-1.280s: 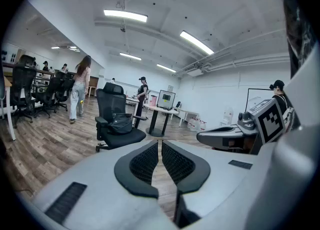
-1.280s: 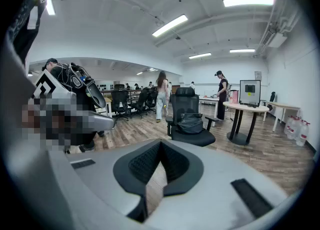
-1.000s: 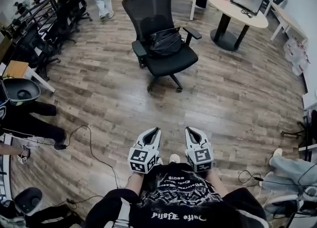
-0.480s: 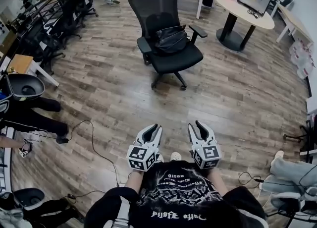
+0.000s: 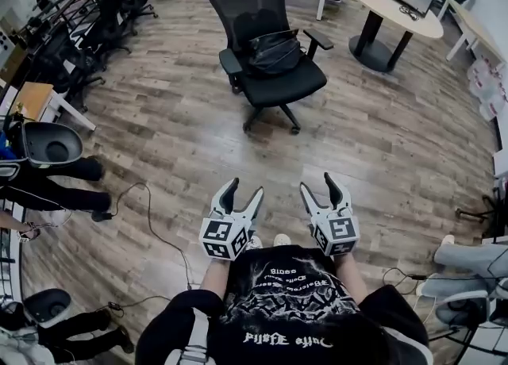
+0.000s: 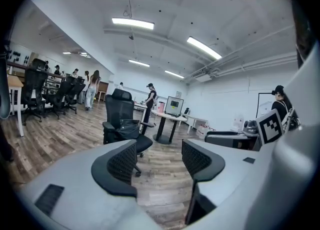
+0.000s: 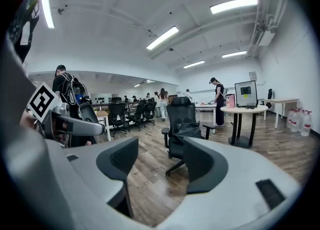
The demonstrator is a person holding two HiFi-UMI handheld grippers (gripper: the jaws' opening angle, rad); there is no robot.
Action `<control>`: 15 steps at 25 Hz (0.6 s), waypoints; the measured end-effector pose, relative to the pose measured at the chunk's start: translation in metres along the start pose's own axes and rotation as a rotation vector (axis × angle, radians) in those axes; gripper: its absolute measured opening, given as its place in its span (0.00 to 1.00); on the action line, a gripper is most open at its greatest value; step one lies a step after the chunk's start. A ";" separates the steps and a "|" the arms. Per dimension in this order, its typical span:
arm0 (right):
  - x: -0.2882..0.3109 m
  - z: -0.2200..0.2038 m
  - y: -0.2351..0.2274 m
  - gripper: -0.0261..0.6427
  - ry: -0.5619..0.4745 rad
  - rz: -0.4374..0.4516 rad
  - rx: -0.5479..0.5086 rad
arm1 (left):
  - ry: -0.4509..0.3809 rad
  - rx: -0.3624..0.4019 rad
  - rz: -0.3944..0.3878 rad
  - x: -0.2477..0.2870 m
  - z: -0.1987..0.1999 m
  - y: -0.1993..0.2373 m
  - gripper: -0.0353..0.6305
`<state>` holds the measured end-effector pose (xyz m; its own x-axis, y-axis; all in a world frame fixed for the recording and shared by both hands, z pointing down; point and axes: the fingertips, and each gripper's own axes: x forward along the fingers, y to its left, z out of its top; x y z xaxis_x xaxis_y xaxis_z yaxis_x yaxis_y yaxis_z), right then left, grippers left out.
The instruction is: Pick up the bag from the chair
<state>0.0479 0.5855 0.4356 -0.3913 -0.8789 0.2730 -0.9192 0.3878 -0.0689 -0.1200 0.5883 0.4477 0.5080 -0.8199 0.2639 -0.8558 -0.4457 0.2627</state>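
With the left gripper (image 5: 244, 190) and right gripper (image 5: 319, 185) both spread wide and empty, well apart from the black bag (image 5: 274, 50) slumped on the wheeled office chair (image 5: 292, 86), a clumsy nudge could roll the chair away.

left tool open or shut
Open: in the left gripper view the left tool has its jaws well apart, and nothing is between them.

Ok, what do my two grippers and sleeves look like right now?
The left gripper and right gripper match: pale grey bodies, black mesh-textured pads, a cube of black-and-white square markers at each base. The top is black with white print.
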 end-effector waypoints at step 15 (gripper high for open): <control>0.011 -0.010 -0.033 0.48 0.015 0.034 -0.006 | 0.024 -0.011 0.063 0.031 -0.013 -0.006 0.55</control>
<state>0.0744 0.5658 0.4503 -0.4215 -0.8608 0.2854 -0.9051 0.4190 -0.0728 -0.0977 0.5708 0.4662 0.4552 -0.8374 0.3026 -0.8852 -0.3889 0.2552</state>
